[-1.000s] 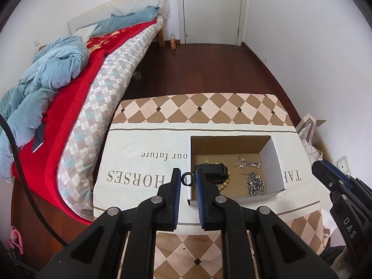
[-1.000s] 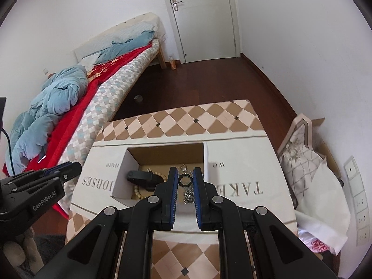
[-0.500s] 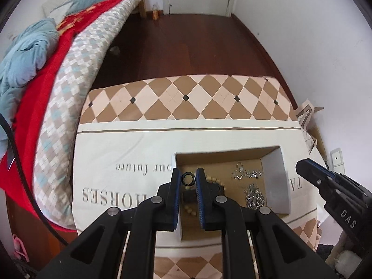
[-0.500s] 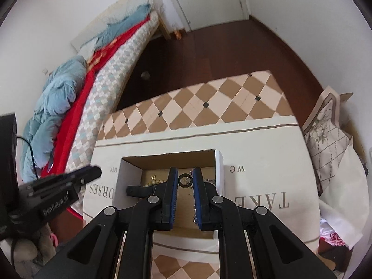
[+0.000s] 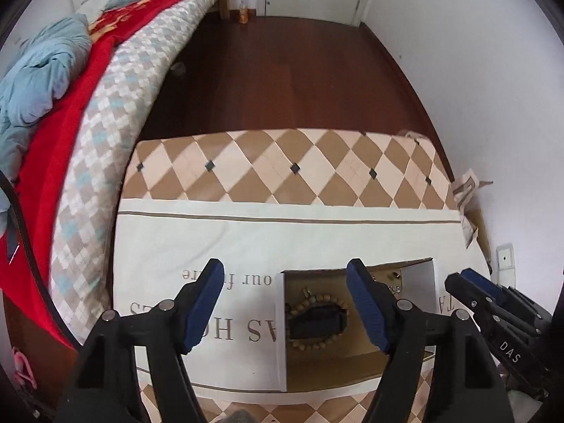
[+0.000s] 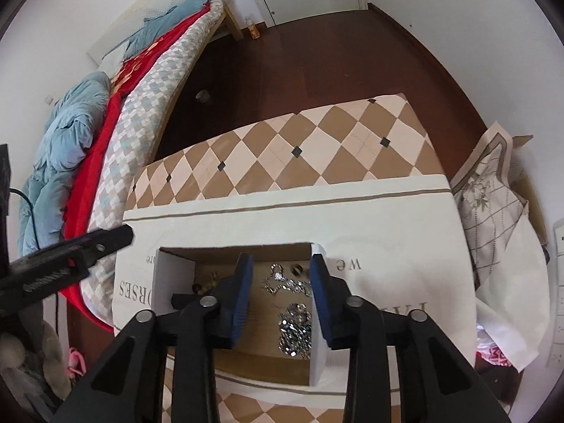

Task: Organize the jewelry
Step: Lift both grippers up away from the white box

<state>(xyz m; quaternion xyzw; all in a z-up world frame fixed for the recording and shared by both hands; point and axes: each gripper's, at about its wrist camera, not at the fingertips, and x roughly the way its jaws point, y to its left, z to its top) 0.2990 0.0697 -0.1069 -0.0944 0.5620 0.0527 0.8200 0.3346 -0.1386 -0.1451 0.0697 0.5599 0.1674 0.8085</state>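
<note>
An open cardboard box [image 5: 280, 335] with white walls sits on the cloth-covered table [image 5: 282, 169]. My left gripper [image 5: 285, 266] hovers over the box's left wall, above a wooden bead bracelet [image 5: 306, 298] and a black watch-like piece [image 5: 317, 320]. Its jaws are opening wide with nothing between them. My right gripper [image 6: 281, 261] hangs over the right part of the box [image 6: 172, 282], above silver chains [image 6: 292, 331] and small rings [image 6: 298, 268]. Its jaws are opening too, and no ring sits between them.
A bed [image 5: 88, 112] with a red blanket and a blue duvet runs along the table's left side. Dark wooden floor [image 5: 299, 70] lies beyond the table, with a small bottle [image 5: 243, 14] near the door. Cloth and cardboard [image 6: 493, 194] are piled against the right wall.
Both grippers held a small dark ring and moved over the box, tilting down. Both jaws have now spread and the rings have left them.
</note>
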